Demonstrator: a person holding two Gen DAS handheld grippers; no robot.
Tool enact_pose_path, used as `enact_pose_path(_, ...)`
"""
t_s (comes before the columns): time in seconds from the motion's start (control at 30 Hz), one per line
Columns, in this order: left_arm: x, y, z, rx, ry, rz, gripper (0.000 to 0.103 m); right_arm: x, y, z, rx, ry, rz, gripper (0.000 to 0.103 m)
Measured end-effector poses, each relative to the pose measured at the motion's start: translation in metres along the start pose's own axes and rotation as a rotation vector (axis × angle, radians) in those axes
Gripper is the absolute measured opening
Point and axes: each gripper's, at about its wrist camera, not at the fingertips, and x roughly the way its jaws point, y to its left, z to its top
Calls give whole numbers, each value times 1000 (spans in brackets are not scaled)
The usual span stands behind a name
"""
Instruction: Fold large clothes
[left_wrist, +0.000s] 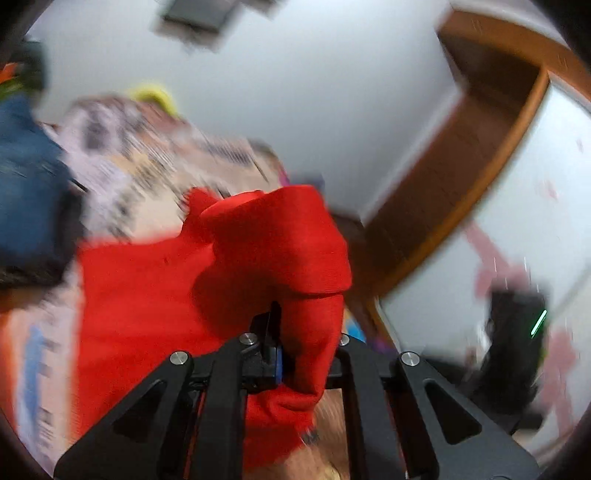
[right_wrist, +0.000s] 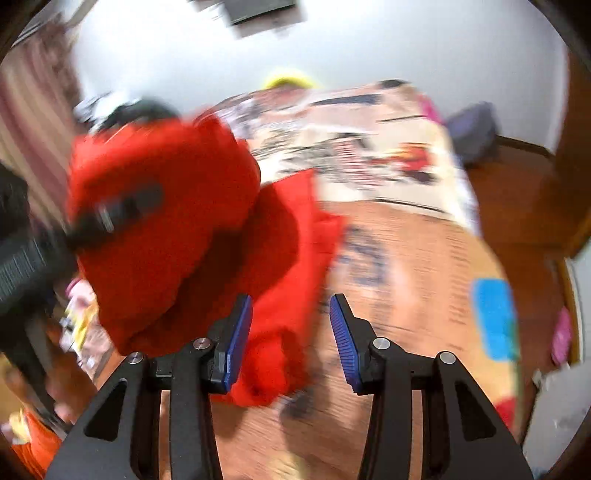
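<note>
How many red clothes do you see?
1. The red garment is bunched up and pinched in the left gripper, hanging over the patterned bed cover; the right gripper is open beside it. Its folds could hide another.

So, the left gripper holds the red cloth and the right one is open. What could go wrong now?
1. The left gripper pinches only a bunched fold of the red garment, so the cloth may slip out.
2. The right gripper stands open and holds nothing, so the hanging part may crumple on the patterned bedcover.
</note>
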Motion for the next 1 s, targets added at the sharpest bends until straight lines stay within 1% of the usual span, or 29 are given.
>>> enact_pose_path(0.07,28,-6,-27,50,115,18,7,-9,-15,-8,22,-1,-28,40)
enact_pose_path(0.1,39,-6,-40,73,163,35,7,-12,-20,-13,30,4,-32,40)
enact_pose_path(0.13,46,-6,-54,102,194,59,7,-14,-21,-17,32,10,-34,40)
enact_pose_path(0.17,45,-7,-64,136,195,78,8,-15,-21,-20,30,15,-35,40)
enact_pose_path(0.2,41,-10,-68,162,177,93,11,-16,-19,-23,22,18,-34,40)
enact_pose_path(0.23,34,-14,-71,197,167,109,18,-17,-16,-24,11,21,-32,40)
enact_pose_path(0.27,27,-18,-73,234,179,113,32,-17,-12,-25,-3,22,-27,40)
enact_pose_path(0.3,23,-21,-72,252,191,107,39,-16,-5,-23,-18,22,-20,40)
enact_pose_path(0.33,13,-24,-71,269,198,99,48,-16,-1,-21,-30,19,-9,40)
enact_pose_path(0.4,-8,-26,-67,292,186,97,49,-15,9,-15,-47,-4,27,40)
enact_pose_path(0.47,-23,-21,-61,297,169,111,51,-15,21,-9,-63,-33,61,40)
enact_pose_path(0.53,-40,-7,-53,279,138,135,53,-12,33,-5,-80,-46,80,42)
enact_pose_path(0.6,-56,8,-44,256,107,168,56,-5,46,2,-90,-58,86,55)
enact_pose_path(0.67,-64,24,-38,246,84,211,61,4,55,2,-94,-69,86,61)
enact_pose_path(0.7,-66,34,-35,240,78,245,62,9,59,3,-98,-66,85,64)
enact_pose_path(0.77,-65,61,-28,205,92,303,65,26,60,3,-96,-35,51,65)
enact_pose_path(0.83,-60,85,-27,148,130,331,65,39,54,0,-69,-2,21,65)
enact_pose_path(0.9,-52,110,-28,77,172,336,65,53,41,-5,-18,44,16,65)
enact_pose_path(0.93,-46,126,-32,24,202,321,65,57,34,-8,8,67,27,65)
enact_pose_path(0.97,-41,137,-34,-16,218,302,67,63,25,-12,38,93,42,65)
enact_pose_path(1.0,-35,153,-38,-89,241,256,69,69,17,-16,66,122,53,65)
